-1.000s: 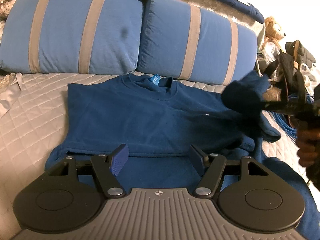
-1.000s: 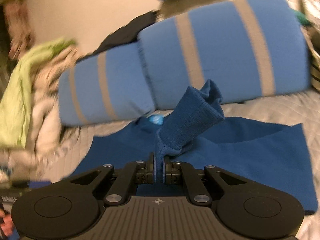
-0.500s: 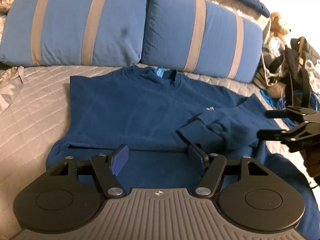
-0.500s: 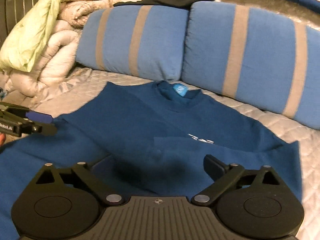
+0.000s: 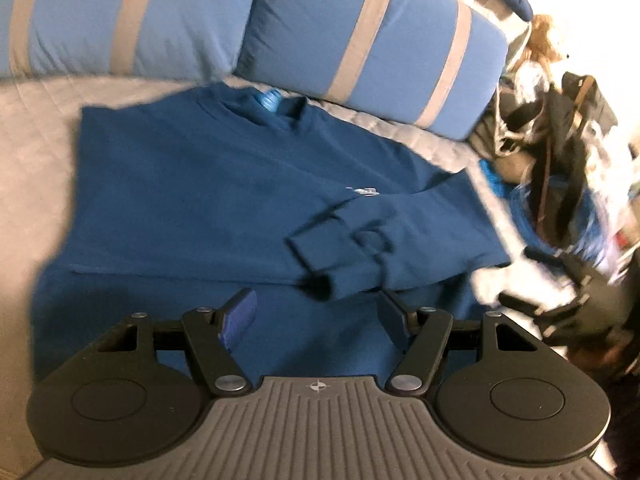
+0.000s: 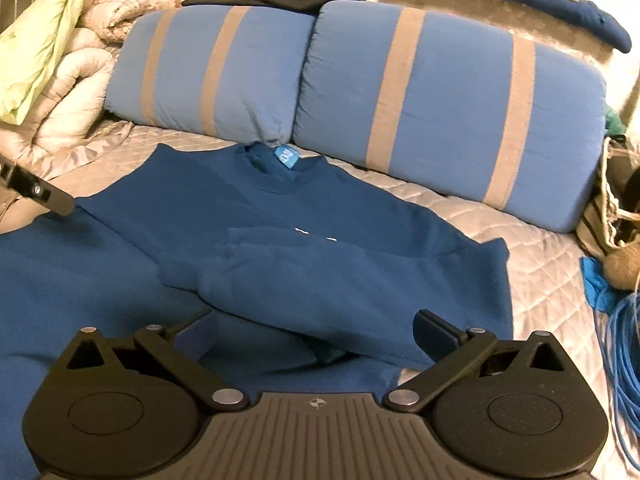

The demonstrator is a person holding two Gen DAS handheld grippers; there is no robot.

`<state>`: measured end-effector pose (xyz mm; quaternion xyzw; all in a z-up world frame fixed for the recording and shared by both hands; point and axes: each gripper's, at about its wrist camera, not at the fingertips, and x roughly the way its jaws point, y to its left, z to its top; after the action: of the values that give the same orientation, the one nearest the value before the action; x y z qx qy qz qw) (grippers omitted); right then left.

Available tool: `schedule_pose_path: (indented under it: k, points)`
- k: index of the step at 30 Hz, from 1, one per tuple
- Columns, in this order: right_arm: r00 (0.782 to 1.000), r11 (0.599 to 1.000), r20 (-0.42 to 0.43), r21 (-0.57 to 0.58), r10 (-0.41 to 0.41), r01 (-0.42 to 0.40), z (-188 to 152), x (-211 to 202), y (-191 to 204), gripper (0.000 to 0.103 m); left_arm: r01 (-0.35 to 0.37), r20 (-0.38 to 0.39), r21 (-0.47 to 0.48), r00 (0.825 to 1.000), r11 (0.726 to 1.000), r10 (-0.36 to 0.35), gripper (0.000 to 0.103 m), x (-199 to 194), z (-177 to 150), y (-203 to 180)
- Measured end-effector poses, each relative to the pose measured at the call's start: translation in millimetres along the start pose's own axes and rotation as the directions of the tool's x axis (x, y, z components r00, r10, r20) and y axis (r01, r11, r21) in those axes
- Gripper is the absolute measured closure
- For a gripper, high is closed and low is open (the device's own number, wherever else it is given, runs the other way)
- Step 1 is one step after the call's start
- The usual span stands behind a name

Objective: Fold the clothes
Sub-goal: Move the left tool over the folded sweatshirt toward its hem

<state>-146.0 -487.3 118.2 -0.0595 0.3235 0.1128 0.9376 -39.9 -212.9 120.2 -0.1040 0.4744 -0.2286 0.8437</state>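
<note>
A dark blue sweatshirt [image 5: 192,200] lies flat on the grey quilted bed [image 6: 532,264], collar towards the pillows. Its right sleeve [image 5: 380,236] is folded across the chest, the cuff near the middle [image 6: 320,280]. My left gripper [image 5: 316,306] hovers open over the lower part of the sweatshirt, nothing between its pads. My right gripper [image 6: 312,322] is low over the folded sleeve with its jaws opening wide and gripping nothing. It appears blurred at the bed's right edge [image 5: 520,278] in the left wrist view. A left gripper finger [image 6: 44,196] pokes in from the left.
Two blue pillows with grey stripes [image 6: 440,88] line the far side of the bed. A heap of blankets [image 6: 60,52] sits at the far left. Bags [image 5: 560,140], a soft toy and a blue coiled cable [image 6: 616,360] crowd the right side.
My right gripper let go of the sleeve cuff and opened wide; the sleeve now lies folded across the chest. The right gripper pulled back to the right. The left gripper swung its view rightward.
</note>
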Motion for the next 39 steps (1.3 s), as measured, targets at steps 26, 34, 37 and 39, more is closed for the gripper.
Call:
schedule_pose_path:
  k: [26,34,37,39]
  points:
    - [0.998,0.991,0.056,0.131,-0.028,0.021,-13.5,-27.2,-29.2,0.0,0.221,-0.03,-0.679,0.945,0.7,-0.327,0.038,139.4,-2.1,70.8]
    - [0.998,0.989,0.044,0.14,-0.054,0.047,-20.4,-34.2,-37.3,0.0,0.364,0.083,-0.68,0.901,0.637,-0.425,0.038,118.8,3.4,67.9]
    - [0.997,0.989,0.042,0.139,-0.065,0.059,-23.3,-37.6,-38.8,0.0,0.386,0.084,-0.667,0.889,0.638,-0.451,0.038,116.0,3.1,62.6]
    - [0.997,0.988,0.04,0.14,-0.068,0.062,-24.3,-38.6,-39.7,0.0,0.379,0.066,-0.672,0.886,0.636,-0.459,0.038,118.6,-0.3,62.5]
